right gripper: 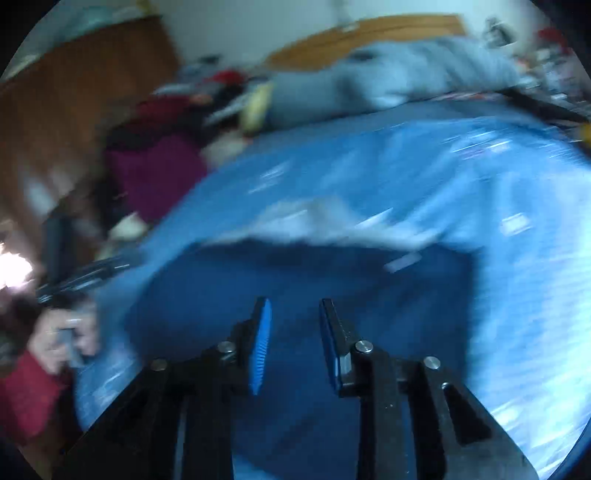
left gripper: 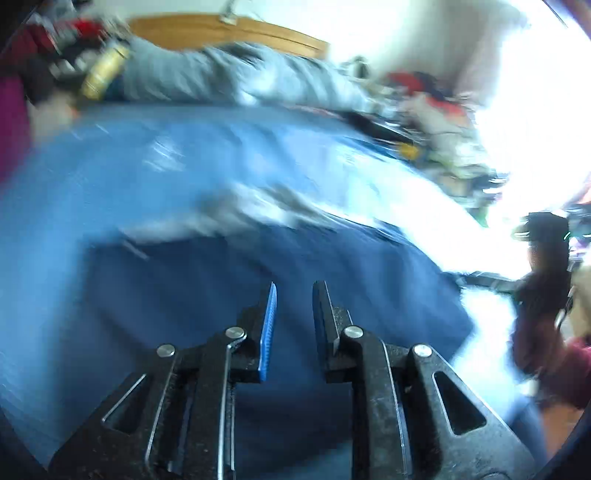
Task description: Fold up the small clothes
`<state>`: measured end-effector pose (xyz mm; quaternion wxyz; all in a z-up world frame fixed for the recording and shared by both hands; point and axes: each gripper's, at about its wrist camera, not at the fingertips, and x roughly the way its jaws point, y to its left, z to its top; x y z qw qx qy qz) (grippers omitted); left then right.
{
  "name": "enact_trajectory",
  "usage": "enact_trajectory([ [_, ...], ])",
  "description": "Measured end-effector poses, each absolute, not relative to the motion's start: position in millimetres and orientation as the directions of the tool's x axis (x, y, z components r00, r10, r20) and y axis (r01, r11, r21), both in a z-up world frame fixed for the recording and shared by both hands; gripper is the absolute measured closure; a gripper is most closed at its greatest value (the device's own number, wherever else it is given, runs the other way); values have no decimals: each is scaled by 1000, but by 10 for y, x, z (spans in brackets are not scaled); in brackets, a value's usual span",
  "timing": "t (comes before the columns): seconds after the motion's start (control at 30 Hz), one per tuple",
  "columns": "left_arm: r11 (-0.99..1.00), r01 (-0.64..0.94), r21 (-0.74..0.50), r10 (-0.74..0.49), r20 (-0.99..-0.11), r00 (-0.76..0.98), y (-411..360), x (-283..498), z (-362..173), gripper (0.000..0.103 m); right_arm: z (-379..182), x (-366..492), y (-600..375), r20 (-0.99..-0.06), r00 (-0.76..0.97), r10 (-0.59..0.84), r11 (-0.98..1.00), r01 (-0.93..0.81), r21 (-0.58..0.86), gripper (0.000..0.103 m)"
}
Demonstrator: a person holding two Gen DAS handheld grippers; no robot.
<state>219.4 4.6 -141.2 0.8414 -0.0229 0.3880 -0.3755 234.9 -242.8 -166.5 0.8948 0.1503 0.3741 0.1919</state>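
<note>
Both views are blurred by motion. A small pale grey-white garment (left gripper: 229,214) lies on the blue bedsheet (left gripper: 110,177), ahead of my left gripper (left gripper: 293,295), which is open and empty above a dark shadow on the sheet. In the right wrist view the same garment (right gripper: 332,221) lies ahead of my right gripper (right gripper: 295,310), also open and empty. The sheet (right gripper: 498,184) fills that view. Neither gripper touches the garment.
A grey-blue bundle of bedding (left gripper: 207,74) lies at the far side before a wooden headboard (left gripper: 229,29). Piled clutter sits at the right (left gripper: 436,110) and at the left (right gripper: 159,162). A hand in a red sleeve (right gripper: 62,343) is at the lower left.
</note>
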Motion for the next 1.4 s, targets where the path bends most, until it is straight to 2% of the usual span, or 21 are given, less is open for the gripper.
enact_trajectory([
  [0.07,682,613,-399,-674,-668,314,-120,2035,-1714,83,-1859,2164,-1838,-627,544,558,829,-337,446,71],
  [0.13,712,559,-425,-637,-726,258,-108,2024,-2076,85,-2019,2125,-1595,-645,504,575,818,-354,453,70],
  [0.17,726,533,-434,-628,-734,259,-31,2060,-2142,87,-2144,2150,-1543,-664,478,575,818,-341,462,70],
  [0.2,751,443,-490,-633,-726,270,234,2175,-2224,102,-2219,2167,-1555,-687,474,552,834,-323,448,69],
  [0.33,813,201,-547,-576,-703,417,1260,2386,-2195,103,-2401,2170,-1997,-747,477,464,886,-235,400,69],
  [0.43,863,-4,-506,-425,-730,535,2140,2402,-2168,98,-2375,2111,-2530,-772,505,386,921,-171,349,67],
  [0.47,877,-127,-463,-319,-760,567,2488,2324,-2154,89,-2375,2086,-2660,-781,515,354,934,-145,328,67],
  [0.5,881,-196,-432,-252,-776,578,2662,2255,-2131,76,-2349,2031,-2805,-787,528,318,945,-109,308,66],
  [0.53,867,-218,-448,-243,-762,601,2822,2133,-2073,76,-2331,1970,-2908,-791,540,287,953,-74,294,63],
  [0.6,849,-162,-503,-308,-720,622,2822,1914,-1924,76,-2220,1862,-3046,-785,566,250,955,-11,297,60],
  [0.7,788,10,-615,-498,-629,597,2446,1665,-1752,62,-2115,1733,-3037,-770,594,233,952,24,307,51],
  [0.73,763,27,-645,-541,-617,572,2314,1630,-1801,56,-2086,1701,-2983,-765,599,237,950,21,311,50],
  [0.77,744,28,-668,-573,-616,540,2236,1620,-1900,56,-2061,1699,-2916,-760,602,245,949,10,314,48],
  [0.87,763,-51,-644,-533,-672,513,2070,1722,-2207,58,-2019,1768,-2622,-753,600,270,947,-26,319,47],
  [0.93,725,-118,-678,-520,-652,552,2106,1774,-2340,60,-1981,1789,-2520,-747,600,285,942,-33,333,47],
  [1.13,749,-124,-651,-431,-620,655,2036,1989,-2305,57,-1757,1808,-2240,-720,626,301,944,-90,316,47],
  [1.3,750,-132,-648,-379,-586,716,1868,2212,-2284,57,-1644,1911,-1926,-716,624,313,948,-155,279,41],
  [1.37,749,-136,-648,-373,-582,723,1861,2258,-2318,61,-1632,2000,-1778,-715,617,330,943,-183,277,38],
  [1.4,758,-131,-639,-369,-586,722,1851,2274,-2315,71,-1622,2039,-1709,-713,613,340,940,-193,282,38],
])
